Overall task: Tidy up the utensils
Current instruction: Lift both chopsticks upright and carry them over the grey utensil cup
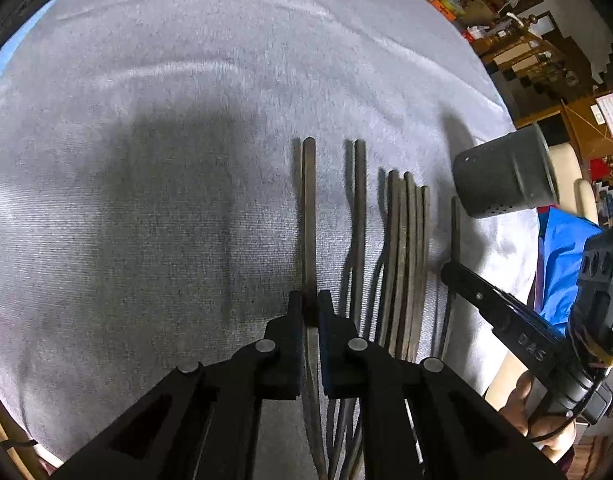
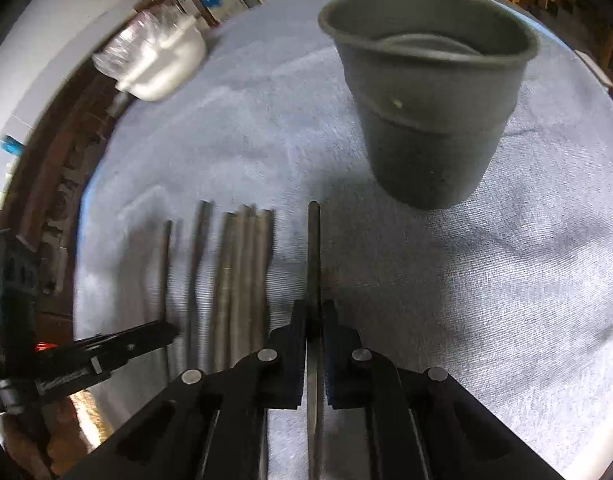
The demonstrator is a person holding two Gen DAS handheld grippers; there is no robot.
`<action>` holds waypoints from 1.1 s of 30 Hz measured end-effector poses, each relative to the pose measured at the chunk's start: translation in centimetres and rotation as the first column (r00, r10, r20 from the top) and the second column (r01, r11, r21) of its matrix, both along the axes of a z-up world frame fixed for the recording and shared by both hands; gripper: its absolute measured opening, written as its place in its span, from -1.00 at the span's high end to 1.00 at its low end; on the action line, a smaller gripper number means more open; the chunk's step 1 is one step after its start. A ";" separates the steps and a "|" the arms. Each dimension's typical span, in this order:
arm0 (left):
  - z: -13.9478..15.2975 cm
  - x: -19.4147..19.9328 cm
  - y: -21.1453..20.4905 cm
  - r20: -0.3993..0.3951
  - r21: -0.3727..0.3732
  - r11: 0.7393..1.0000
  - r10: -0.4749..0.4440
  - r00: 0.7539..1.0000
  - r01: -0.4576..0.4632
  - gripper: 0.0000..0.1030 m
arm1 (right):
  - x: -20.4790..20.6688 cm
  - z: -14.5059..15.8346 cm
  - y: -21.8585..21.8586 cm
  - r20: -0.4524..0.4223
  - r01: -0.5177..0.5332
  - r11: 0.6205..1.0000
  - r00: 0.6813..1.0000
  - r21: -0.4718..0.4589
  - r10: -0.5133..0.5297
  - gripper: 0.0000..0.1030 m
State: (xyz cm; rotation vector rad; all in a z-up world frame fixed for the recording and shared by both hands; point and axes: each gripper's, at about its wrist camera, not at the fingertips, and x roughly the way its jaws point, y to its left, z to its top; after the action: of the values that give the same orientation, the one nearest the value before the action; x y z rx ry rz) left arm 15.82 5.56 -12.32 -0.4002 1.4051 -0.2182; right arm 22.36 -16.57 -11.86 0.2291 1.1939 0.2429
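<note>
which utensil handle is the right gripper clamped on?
The lone utensil nearest the gray cup, apart from the bunch; the right gripper jaws pinch it.

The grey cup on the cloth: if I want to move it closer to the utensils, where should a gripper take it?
Probably by the rim, from above. The grey cup stands upright and open-topped, its tapered body likely too wide for the jaws, so one finger inside and one outside the wall facing the utensils seems best. Both grippers are currently shut on utensil handles.

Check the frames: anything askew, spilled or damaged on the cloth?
Nothing stands out. The utensils lie roughly parallel on the grey cloth, and the dark cup stands upright beyond them. No spill or damage shows.
</note>
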 end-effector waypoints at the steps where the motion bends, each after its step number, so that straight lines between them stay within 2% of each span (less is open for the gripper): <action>1: 0.7 -0.2 0.0 0.022 0.007 1.000 -0.004 1.000 0.004 0.86 | -0.3 0.4 -0.1 0.012 -0.005 1.000 1.000 0.014 0.005 0.85; 3: 1.5 -0.6 -0.4 0.062 0.027 1.000 -0.015 0.998 0.013 0.87 | -1.0 1.6 -0.2 0.052 -0.019 0.999 0.998 0.033 0.018 0.85; 8: 6.4 -1.7 -1.1 0.196 0.055 0.998 -0.048 0.979 0.038 0.87 | -3.2 5.1 -1.0 0.176 -0.050 0.993 0.984 0.103 0.031 0.85; 11: 9.2 -2.3 -1.6 0.275 0.047 0.998 -0.060 0.959 0.049 0.87 | -4.3 7.4 -1.9 0.251 -0.048 0.990 0.968 0.132 0.013 0.85; 15: 12.3 -2.6 -3.2 0.373 0.050 0.997 -0.069 0.925 0.055 0.87 | -5.4 10.8 -3.5 0.364 -0.025 0.985 0.931 0.170 -0.039 0.85; 21: 17.5 -0.6 -5.8 0.515 0.052 0.998 -0.053 0.855 0.031 0.87 | -5.8 16.2 -6.1 0.525 0.051 0.979 0.838 0.197 -0.149 0.87; 25: 20.3 2.1 -7.7 0.606 0.047 0.999 -0.033 0.795 0.006 0.87 | -4.3 19.1 -7.3 0.581 0.098 0.973 0.787 0.211 -0.206 0.87; 27: 21.8 3.3 -9.0 0.657 0.040 0.999 -0.028 0.754 0.002 0.87 | -3.6 20.3 -7.8 0.605 0.115 0.968 0.762 0.225 -0.231 0.87; 28: 22.2 3.9 -9.5 0.675 0.036 0.999 -0.024 0.737 0.000 0.87 | -3.4 20.9 -8.1 0.615 0.123 0.965 0.749 0.233 -0.245 0.87; 33: 23.0 6.8 -12.1 0.724 0.022 1.000 -0.010 0.689 -0.008 0.87 | -2.9 23.1 -9.7 0.649 0.158 0.950 0.699 0.269 -0.300 0.87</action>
State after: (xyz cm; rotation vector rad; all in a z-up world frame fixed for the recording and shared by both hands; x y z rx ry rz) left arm 22.61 -6.52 10.67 -0.2440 0.6103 -0.3195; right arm 19.44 -26.24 11.26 0.4165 0.3852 0.1948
